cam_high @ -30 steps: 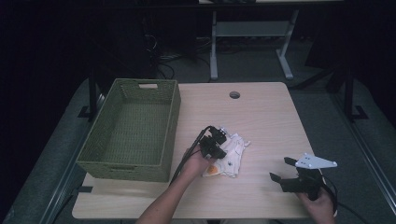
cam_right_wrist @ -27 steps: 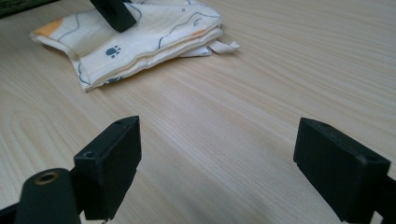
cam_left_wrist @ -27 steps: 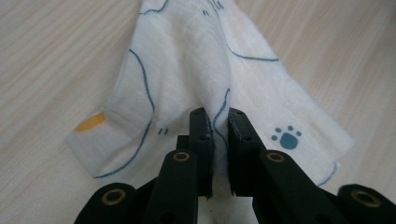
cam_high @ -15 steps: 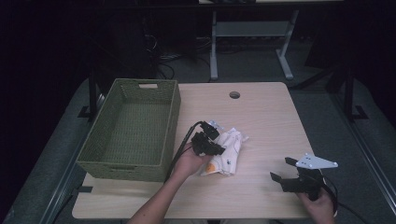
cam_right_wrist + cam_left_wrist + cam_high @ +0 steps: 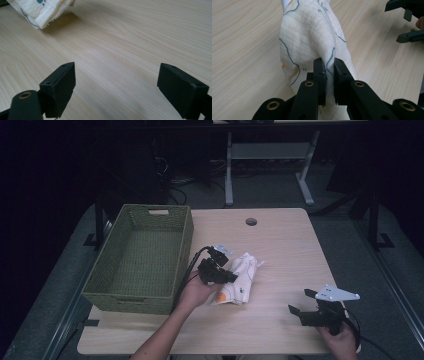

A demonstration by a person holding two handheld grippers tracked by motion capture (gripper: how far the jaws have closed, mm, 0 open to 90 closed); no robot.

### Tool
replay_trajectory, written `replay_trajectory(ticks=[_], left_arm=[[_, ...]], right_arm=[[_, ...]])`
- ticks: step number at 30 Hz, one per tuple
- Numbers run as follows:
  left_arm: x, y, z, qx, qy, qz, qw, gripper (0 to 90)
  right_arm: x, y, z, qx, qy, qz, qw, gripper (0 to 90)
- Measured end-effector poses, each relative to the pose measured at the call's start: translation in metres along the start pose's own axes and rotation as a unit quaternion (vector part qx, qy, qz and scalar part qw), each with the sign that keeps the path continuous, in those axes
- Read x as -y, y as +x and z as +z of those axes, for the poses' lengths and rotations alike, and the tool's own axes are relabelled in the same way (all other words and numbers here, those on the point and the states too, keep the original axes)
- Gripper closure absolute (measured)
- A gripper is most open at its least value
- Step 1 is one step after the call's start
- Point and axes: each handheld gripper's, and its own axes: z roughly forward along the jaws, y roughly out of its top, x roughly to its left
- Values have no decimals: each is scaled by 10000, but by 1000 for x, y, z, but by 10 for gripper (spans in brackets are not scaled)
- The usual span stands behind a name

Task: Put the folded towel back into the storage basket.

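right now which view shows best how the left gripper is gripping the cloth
The left gripper view: the left gripper has its jaws pinched on a raised fold of the white cloth, seen close up. The high view shows the gripper at the cloth's left edge beside the basket, with the pinch too small to judge. The right gripper view catches a corner of the cloth.

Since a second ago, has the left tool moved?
Yes. The left tool, shut on the cloth, has shifted up the table and slightly toward the green basket, drawing the cloth along.
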Motion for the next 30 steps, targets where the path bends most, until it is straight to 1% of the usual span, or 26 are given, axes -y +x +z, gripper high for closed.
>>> replay_trajectory(ticks=[7,12,13,14,17,21,22,24,25,30], left_arm=[[2,3,-9,73,-170,-104,9998,829],[3,4,-14,85,-141,-98,9998,829],[3,5,-15,76,-92,-52,9999,829],[3,5,-16,48,-94,-53,9999,829],[3,7,-21,77,-150,-99,9998,829],[3,10,-28,117,-250,-163,9995,829],[4,12,-33,168,-279,-181,9993,829],[4,12,-35,189,-303,-209,9991,829],[4,14,-39,222,-360,-246,9988,829],[4,16,-49,172,-406,-288,9986,829]], right_arm=[[0,0,1,24,6,-4,10000,147],[0,0,1,38,4,-18,10000,147],[0,0,1,38,4,-18,10000,147],[0,0,1,35,17,-16,10000,147],[0,0,2,36,30,-15,10000,147],[0,-1,2,54,27,-2,10000,147],[0,-2,2,69,29,13,10000,147],[1,-2,1,80,32,29,10000,147],[1,-2,1,86,32,23,10000,147],[1,-2,2,111,43,17,9999,147]])
